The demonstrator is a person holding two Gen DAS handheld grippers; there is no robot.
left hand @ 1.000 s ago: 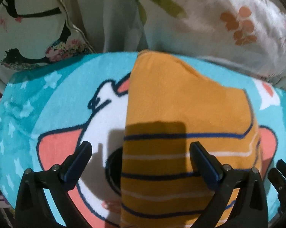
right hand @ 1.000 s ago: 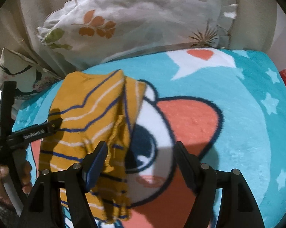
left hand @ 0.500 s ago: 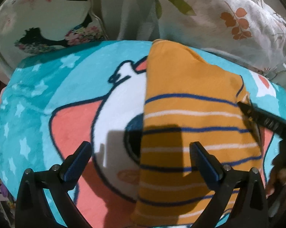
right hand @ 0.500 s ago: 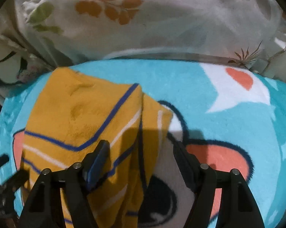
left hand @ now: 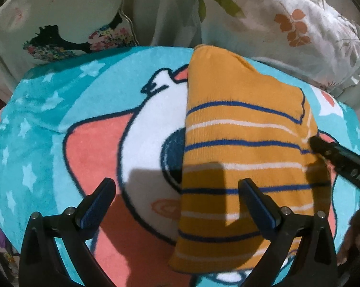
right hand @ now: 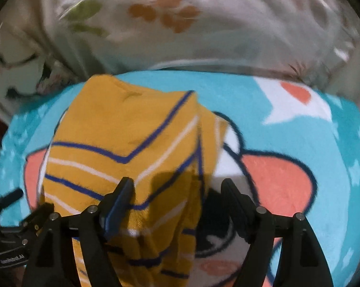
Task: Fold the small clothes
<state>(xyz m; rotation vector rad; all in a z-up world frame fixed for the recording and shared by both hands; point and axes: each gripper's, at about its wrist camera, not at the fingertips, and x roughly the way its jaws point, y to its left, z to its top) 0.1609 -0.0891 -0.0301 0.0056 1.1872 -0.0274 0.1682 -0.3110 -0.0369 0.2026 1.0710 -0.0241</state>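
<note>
A small mustard-yellow garment (left hand: pixel 242 148) with blue and white stripes lies folded into a long strip on a turquoise cartoon blanket (left hand: pixel 60 124). It also shows in the right wrist view (right hand: pixel 122 148), with a folded flap along its right edge. My left gripper (left hand: pixel 177 203) is open and empty above the garment's left edge. My right gripper (right hand: pixel 177 198) is open and empty, straddling the garment's right edge. The right gripper's finger (left hand: pixel 337 157) shows at the garment's right side in the left wrist view. The left gripper's body (right hand: pixel 10 227) shows at lower left in the right wrist view.
A white pillow with orange and green leaves (left hand: pixel 287 24) lies behind the blanket; it also shows in the right wrist view (right hand: pixel 180 24). A cushion with a black and floral print (left hand: pixel 67 24) sits at the back left. The blanket (right hand: pixel 299 124) ends near both side edges.
The left gripper has pulled back and left, so the garment sits further right in its view. The right gripper has moved in over the garment's right edge. Both stay open.
</note>
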